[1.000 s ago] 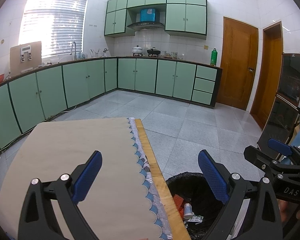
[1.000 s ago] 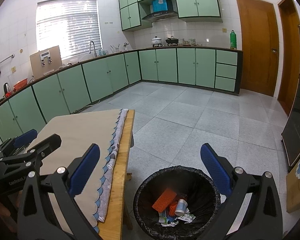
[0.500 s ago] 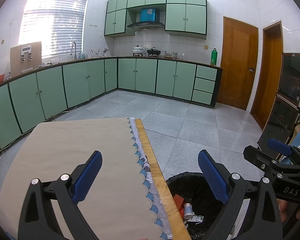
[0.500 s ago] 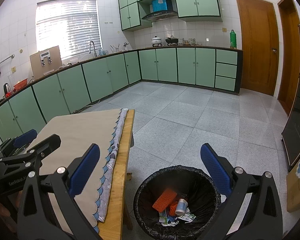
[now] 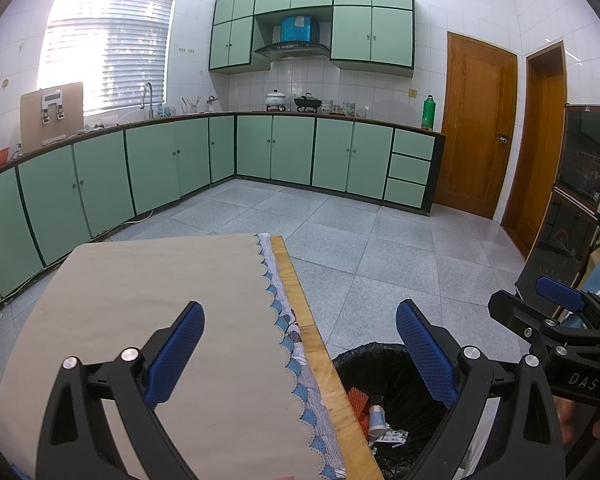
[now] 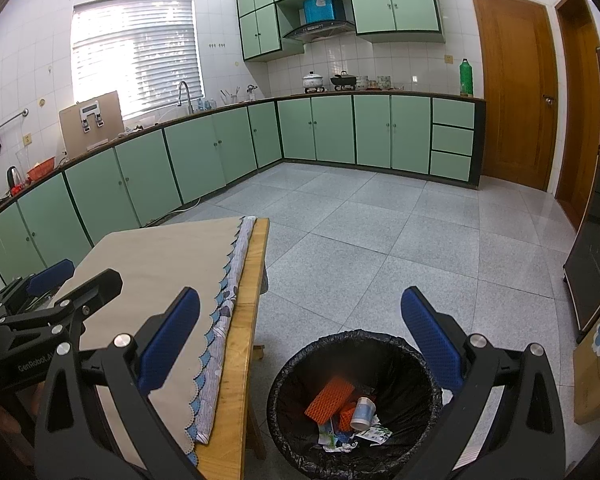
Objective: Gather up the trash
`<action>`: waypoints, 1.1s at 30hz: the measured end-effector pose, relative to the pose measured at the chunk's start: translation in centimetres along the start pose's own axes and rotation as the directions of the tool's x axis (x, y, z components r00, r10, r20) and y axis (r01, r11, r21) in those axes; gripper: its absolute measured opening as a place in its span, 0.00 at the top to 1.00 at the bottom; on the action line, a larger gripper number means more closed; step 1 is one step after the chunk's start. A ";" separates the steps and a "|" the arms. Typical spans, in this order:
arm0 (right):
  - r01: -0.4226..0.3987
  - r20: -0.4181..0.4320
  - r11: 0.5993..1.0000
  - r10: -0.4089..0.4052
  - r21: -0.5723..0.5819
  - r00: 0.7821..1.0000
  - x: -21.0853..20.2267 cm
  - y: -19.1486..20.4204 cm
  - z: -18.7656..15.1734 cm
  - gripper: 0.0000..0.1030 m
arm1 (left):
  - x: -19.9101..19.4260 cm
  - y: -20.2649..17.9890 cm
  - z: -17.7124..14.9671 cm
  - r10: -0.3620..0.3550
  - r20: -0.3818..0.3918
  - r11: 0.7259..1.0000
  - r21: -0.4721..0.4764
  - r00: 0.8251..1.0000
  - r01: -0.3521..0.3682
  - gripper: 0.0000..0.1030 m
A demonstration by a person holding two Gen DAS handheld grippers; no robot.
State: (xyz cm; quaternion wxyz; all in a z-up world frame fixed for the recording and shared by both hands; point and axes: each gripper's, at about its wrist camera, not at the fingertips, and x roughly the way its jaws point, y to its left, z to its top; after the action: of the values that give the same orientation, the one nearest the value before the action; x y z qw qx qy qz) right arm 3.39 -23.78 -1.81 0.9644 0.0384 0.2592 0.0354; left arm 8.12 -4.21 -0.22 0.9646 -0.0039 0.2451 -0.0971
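A: While we hover, both claws hold nothing. Left gripper [image 5: 298, 354] has its jaws wide apart over the table [image 5: 296, 292] edge; right gripper [image 6: 300, 338] is spread just as wide above the bin [image 6: 284, 384].

B: Where's the trash?

A: All we can see of it sits in the bin: orange mesh [image 6: 329, 396], small cup [image 6: 363, 413], torn wrappers [image 6: 374, 434]. The bin stands on the floor just right of the table, below and slightly ahead of the right claw. The cloth [image 5: 140, 304] shows bare as far as we can see.

B: Which arm is nearer?

A: The right one, nearly centred over the bin mouth. From the left wrist, the bin [image 5: 380, 356] lies low and to the right, past the table edge.

B: Next?

A: We judge collection looks done. Any stray piece would go straight down from the right side.
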 end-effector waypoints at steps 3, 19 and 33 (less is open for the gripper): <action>0.000 -0.001 1.000 0.000 0.000 1.000 0.0 0.0 0.0 0.05 | 0.0 0.1 0.0 0.000 0.000 1.000 0.001 1.000 0.000 0.08; 0.000 -0.002 1.000 0.000 0.000 1.000 0.1 0.0 -0.1 0.05 | 0.0 0.0 -0.1 0.000 -0.002 1.000 0.001 1.000 0.000 0.08; 0.002 -0.006 1.000 -0.002 0.001 1.000 0.4 -0.1 -0.6 0.05 | 0.4 0.0 -0.4 0.004 -0.011 1.000 -0.004 1.000 -0.004 0.08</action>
State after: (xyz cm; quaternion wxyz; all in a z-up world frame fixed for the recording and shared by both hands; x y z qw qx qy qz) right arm 3.40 -23.84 -2.55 0.9636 0.0386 0.2622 0.0346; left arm 8.29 -4.24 -0.80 0.9635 -0.0048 0.2504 -0.0948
